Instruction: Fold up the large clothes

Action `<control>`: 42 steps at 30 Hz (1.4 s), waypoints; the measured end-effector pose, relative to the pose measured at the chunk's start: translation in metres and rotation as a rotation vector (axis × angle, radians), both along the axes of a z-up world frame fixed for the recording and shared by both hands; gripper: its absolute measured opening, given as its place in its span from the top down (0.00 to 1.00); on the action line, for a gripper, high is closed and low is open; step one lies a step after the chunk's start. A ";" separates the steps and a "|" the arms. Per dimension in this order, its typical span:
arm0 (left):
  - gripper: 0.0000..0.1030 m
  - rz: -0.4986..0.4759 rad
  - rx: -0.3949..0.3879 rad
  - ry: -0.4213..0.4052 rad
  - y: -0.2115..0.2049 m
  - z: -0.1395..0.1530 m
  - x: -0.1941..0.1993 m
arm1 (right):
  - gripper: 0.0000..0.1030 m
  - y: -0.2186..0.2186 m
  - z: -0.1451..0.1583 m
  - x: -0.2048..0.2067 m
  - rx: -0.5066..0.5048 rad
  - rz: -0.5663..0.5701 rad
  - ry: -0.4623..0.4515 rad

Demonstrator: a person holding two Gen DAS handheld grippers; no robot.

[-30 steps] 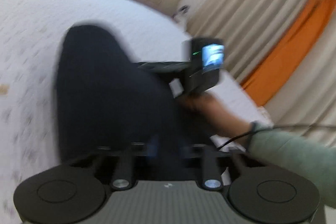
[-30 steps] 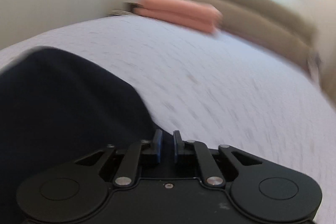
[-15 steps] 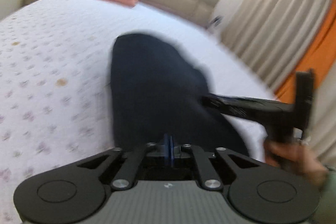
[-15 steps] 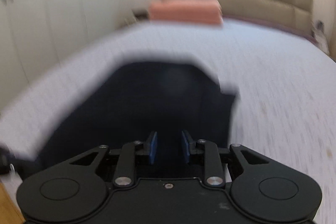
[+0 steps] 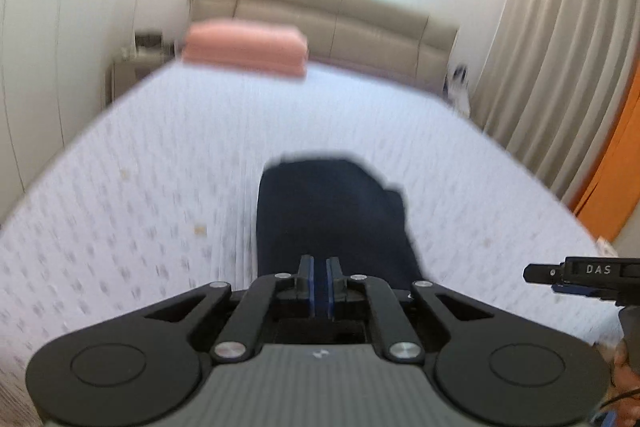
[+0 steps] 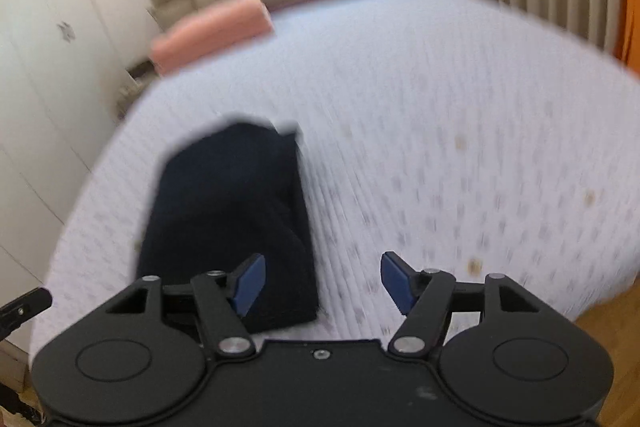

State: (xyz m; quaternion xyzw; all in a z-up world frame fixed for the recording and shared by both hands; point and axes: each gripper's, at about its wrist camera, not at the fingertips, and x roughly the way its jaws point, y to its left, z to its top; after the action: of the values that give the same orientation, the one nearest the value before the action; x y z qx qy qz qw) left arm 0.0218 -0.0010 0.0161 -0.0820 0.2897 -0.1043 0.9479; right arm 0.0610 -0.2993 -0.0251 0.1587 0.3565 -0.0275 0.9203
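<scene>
Since half a second ago the right hand-held gripper (image 6: 322, 283) has spread wide and the left hand-held gripper (image 5: 319, 281) stays pressed together, empty, both pulled back from the dark garment (image 6: 232, 211), which lies folded on the bed (image 6: 460, 131) just ahead of them, so this fold looks finished.

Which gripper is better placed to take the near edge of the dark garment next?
Probably the right gripper: it is open, with one finger over the near corner of the dark garment. The left gripper is shut, so it would need to open first.
</scene>
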 end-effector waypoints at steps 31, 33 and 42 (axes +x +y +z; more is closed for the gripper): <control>0.00 0.110 0.057 0.120 -0.032 0.009 0.023 | 0.01 0.074 0.002 0.012 -0.170 0.168 0.041; 0.00 0.108 0.066 0.132 -0.033 0.003 0.031 | 0.01 0.071 -0.006 0.019 -0.165 0.160 0.064; 0.00 0.173 0.137 0.155 -0.039 -0.010 0.053 | 0.01 0.062 -0.023 0.039 -0.157 0.136 0.123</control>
State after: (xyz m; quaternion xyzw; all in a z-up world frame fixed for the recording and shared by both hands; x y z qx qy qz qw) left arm 0.0745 -0.0402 0.0060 -0.0496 0.3603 0.0043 0.9315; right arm 0.0998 -0.2377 -0.0477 0.0597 0.4188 -0.0023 0.9061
